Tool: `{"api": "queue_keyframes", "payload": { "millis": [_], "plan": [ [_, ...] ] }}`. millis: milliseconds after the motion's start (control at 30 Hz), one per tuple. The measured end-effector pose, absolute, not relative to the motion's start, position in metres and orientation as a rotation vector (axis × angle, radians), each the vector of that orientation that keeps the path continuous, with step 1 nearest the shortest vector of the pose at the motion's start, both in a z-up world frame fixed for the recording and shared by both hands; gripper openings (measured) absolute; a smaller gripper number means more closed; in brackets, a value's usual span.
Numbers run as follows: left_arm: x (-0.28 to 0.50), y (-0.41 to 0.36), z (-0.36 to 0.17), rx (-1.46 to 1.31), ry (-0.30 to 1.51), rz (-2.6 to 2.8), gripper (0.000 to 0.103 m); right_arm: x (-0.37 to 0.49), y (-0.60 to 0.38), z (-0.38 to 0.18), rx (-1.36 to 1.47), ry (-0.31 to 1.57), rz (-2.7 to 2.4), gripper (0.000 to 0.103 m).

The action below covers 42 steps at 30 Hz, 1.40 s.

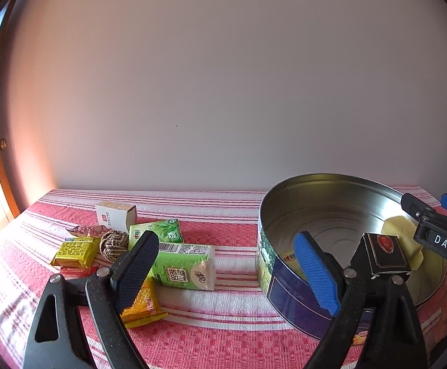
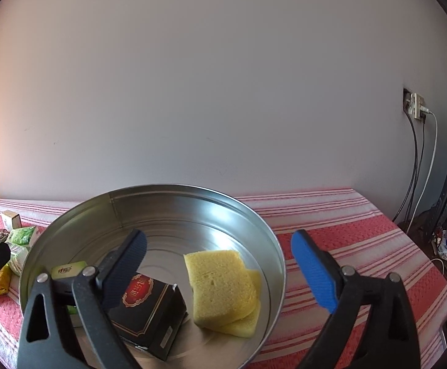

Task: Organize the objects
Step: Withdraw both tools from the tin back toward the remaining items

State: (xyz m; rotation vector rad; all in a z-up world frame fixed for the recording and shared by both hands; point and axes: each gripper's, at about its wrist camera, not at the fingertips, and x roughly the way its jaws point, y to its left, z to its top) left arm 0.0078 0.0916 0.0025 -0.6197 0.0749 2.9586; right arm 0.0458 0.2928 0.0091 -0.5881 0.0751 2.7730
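Both grippers, left point(image 1: 229, 273) and right point(image 2: 220, 267), are hanging with jaws apart and empty; the left should be squaring its fingers across the tissue pack point(image 1: 186, 267) for the tin point(image 2: 272, 246).

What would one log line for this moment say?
left gripper: open, empty | right gripper: open, over round metal tin | in tin: black box, yellow sponges | green tissue packs on cloth

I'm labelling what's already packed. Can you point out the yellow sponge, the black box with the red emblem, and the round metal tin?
yellow sponge point(image 2: 220, 283): right wrist view, its broad top face.
black box with red emblem point(image 2: 145, 306): right wrist view, its printed top face.
round metal tin point(image 2: 192, 215): right wrist view, its far inner wall.
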Motion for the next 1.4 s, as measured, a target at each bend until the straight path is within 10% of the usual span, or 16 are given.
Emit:
{"api": "queue_keyframes", "payload": {
  "millis": [767,1400],
  "plan": [
    [0.003,0.067,-0.011,-0.804,0.036,2.942,0.091,0.075,0.316,0.01,-0.436,0.352,2.641,0.102],
    [-0.02,-0.019,-0.025,-0.99,-0.044,2.983,0.091,0.095,0.234,0.012,-0.446,0.217,2.694,0.103]
  ]
}}
